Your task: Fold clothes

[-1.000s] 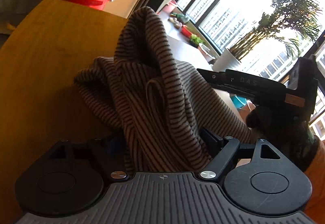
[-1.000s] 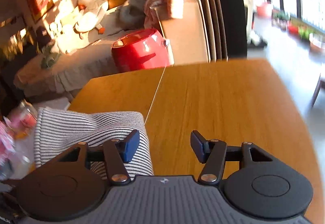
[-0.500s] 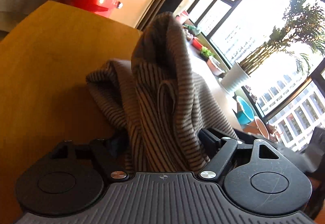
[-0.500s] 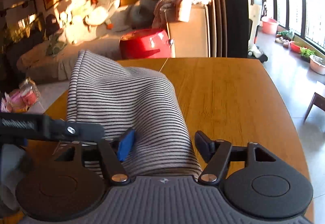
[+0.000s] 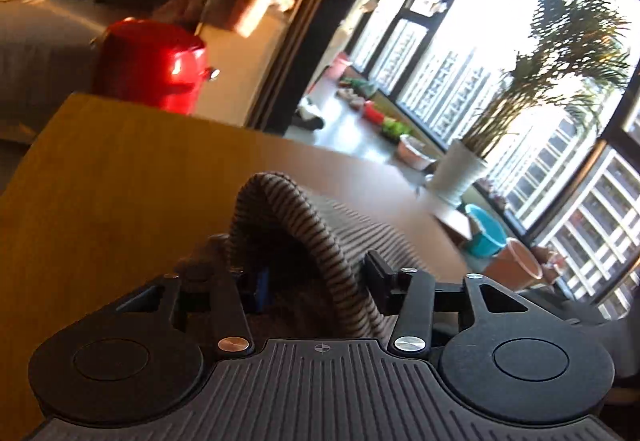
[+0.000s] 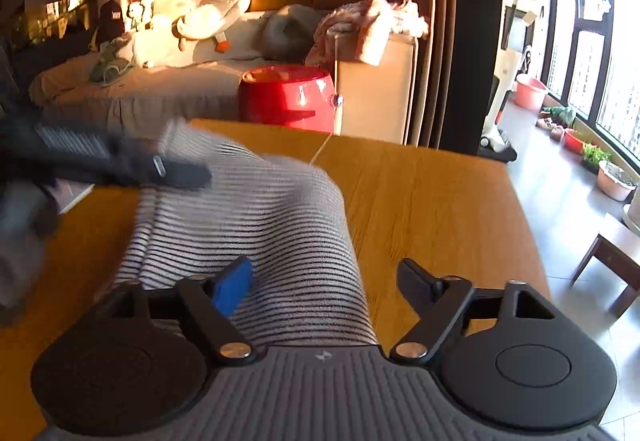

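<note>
Two pairs of tongs work over one striped top [image 6: 256, 225] that lies bunched on the wooden table [image 6: 440, 201].

The left tongs [image 5: 316, 277] have just been closing, and a raised fold of the top stands between their jaws. The cloth arches up just ahead of them and runs back against the right-hand jaw; whether the pads truly pinch it I cannot tell, since the left-hand pad sits in shadow with a dark gap beside it. Beyond these tongs the bare table stretches away, and past its far edge stands a red pot [image 5: 152, 69], well apart from the top.

The right tongs [image 6: 328, 283] have just been opening and stand released. The top passes between their jaws and lies against the blue pad on their left side, while the black pad on their right is clear of the cloth, over bare table. From there the top spreads forward and to the left of these tongs, where the left tongs show as a dark blurred shape above the cloth. Straight ahead, beyond the table's far edge, is the red pot again, with a bed [image 6: 160, 81] behind it carrying a stuffed goose [image 6: 216, 9].
</note>
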`<state>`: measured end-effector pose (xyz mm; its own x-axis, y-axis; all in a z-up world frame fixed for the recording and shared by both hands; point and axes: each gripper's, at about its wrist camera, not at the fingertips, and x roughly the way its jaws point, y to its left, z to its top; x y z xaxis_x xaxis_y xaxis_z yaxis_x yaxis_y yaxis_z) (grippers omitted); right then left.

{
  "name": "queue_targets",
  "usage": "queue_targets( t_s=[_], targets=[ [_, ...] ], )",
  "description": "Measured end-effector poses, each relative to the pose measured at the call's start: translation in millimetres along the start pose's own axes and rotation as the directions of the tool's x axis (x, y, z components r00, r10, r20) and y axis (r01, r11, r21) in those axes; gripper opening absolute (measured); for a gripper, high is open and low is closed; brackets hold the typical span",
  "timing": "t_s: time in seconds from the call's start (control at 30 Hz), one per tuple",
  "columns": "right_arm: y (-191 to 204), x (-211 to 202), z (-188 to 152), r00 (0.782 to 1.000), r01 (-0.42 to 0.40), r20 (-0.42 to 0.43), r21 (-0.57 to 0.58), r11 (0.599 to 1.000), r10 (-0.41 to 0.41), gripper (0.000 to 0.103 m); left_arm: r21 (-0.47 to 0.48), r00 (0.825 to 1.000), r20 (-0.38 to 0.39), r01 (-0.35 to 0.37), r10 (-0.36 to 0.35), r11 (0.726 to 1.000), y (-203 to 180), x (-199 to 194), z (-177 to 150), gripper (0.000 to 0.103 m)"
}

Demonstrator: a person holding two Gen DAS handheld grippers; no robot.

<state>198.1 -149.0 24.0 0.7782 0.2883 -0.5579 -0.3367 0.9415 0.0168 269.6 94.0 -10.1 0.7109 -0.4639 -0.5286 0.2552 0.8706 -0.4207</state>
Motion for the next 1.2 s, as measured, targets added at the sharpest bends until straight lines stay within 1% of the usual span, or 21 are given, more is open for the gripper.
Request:
queue_targets(
  t_s=[0.1,0.17,0.27,0.37,0.47,0.5,0.53,0.6,0.67,0.7,0.73,0.77,0.8,0.87,0.9,0.93,0.97,1.0,1.03,1.1,1.2],
  targets=[
    [15.1,-12.2,0.4,0.996,-0.086,0.018,-0.046,0.995,0.087,0.091,0.003,1.000,0.000,-0.007,0.007,1.000,6.3,-2.3,-4.3,0.049],
    [31.2,-5.4,-8.5,0.992,-0.123,-0.023,-0.099,0.987,0.121,0.093,0.014,1.000,-0.001,-0.009,0.009,1.000,3.9,-7.0,-6.1,0.049],
    [47.6,3.6,-28.2,0.998,-0.070,-0.011,-0.168,0.983,0.069,0.094,0.028,1.000,-0.003,-0.013,0.013,1.000,0.8,-12.8,-7.8,0.049],
    [46.0,1.3,-26.1,0.997,-0.074,-0.015,-0.175,0.982,0.073,0.094,0.035,1.000,-0.006,-0.011,0.011,0.999,-0.7,-13.4,-7.3,0.050],
    [49.4,-3.0,-23.9,0.998,-0.058,-0.008,-0.230,0.971,0.058,0.094,0.024,1.000,0.002,-0.010,0.010,1.000,2.5,-17.6,-7.7,0.051],
    [51.3,-5.5,-22.7,0.999,-0.050,-0.001,-0.248,0.967,0.051,0.094,0.008,1.000,0.011,-0.011,0.011,1.000,6.6,-22.2,-7.3,0.053],
    [53.2,-9.0,-21.2,0.999,-0.039,0.012,-0.261,0.965,0.043,0.094,-0.009,1.000,0.020,-0.011,0.011,1.000,10.6,-26.8,-6.9,0.059],
    [58.0,-20.1,-17.7,0.998,-0.014,0.058,-0.273,0.962,0.031,0.094,-0.048,0.999,0.042,-0.006,0.008,0.999,20.3,-38.6,-6.3,0.063],
    [63.0,-29.4,-13.6,0.994,-0.027,0.099,-0.272,0.962,0.056,0.089,-0.087,0.997,0.071,-0.014,0.020,0.996,32.0,-54.7,-5.2,0.059],
    [66.5,-32.0,-11.4,0.991,-0.041,0.112,-0.270,0.962,0.074,0.082,-0.098,0.996,0.080,-0.027,0.035,0.995,36.5,-61.0,-5.0,0.057],
    [71.1,-31.5,-9.4,0.989,-0.058,0.117,-0.267,0.962,0.092,0.079,-0.104,0.996,0.077,-0.038,0.046,0.994,39.7,-64.8,-5.8,0.057],
    [76.5,-28.9,-8.3,0.988,-0.071,0.117,-0.266,0.961,0.105,0.079,-0.110,0.996,0.068,-0.043,0.051,0.993,42.5,-67.4,-7.4,0.054],
    [82.3,-23.8,-8.1,0.987,-0.078,0.114,-0.268,0.960,0.112,0.079,-0.120,0.997,0.052,-0.046,0.053,0.992,45.0,-68.3,-10.1,0.047],
    [91.2,-8.7,-11.0,0.990,-0.071,0.096,-0.284,0.956,0.102,0.076,-0.147,0.999,0.010,-0.041,0.043,0.988,49.1,-66.9,-17.5,0.042],
    [90.7,-2.4,-11.4,0.992,-0.074,0.082,-0.275,0.959,0.100,0.055,-0.161,1.000,-0.010,-0.027,0.026,0.987,49.3,-65.4,-22.4,0.038],
    [85.4,2.2,-10.2,0.992,-0.088,0.064,-0.246,0.965,0.107,0.041,-0.174,1.000,-0.031,-0.003,-0.003,0.985,48.2,-63.6,-27.3,0.035],
    [80.0,6.9,-9.0,0.992,-0.101,0.046,-0.217,0.971,0.114,0.039,-0.186,0.998,-0.052,0.029,-0.039,0.982,47.0,-61.8,-31.5,0.032],
    [72.1,7.2,-6.1,0.990,-0.126,0.036,-0.175,0.976,0.134,0.023,-0.194,0.994,-0.072,0.065,-0.080,0.979,44.6,-59.1,-35.3,0.030],
    [62.1,3.0,0.4,0.986,-0.154,0.037,-0.122,0.980,0.160,0.012,-0.199,0.988,-0.092,0.106,-0.126,0.974,41.0,-55.8,-38.7,0.030],
    [43.6,-9.5,17.7,0.978,-0.198,0.063,-0.019,0.980,0.199,0.010,-0.205,0.971,-0.128,0.173,-0.201,0.963,33.4,-47.5,-44.5,0.030],
    [29.4,-27.0,42.7,0.952,-0.299,0.102,0.091,0.950,0.289,0.010,-0.196,0.958,-0.155,0.208,-0.239,0.958,24.3,-31.4,-47.4,0.031]
  ],
)
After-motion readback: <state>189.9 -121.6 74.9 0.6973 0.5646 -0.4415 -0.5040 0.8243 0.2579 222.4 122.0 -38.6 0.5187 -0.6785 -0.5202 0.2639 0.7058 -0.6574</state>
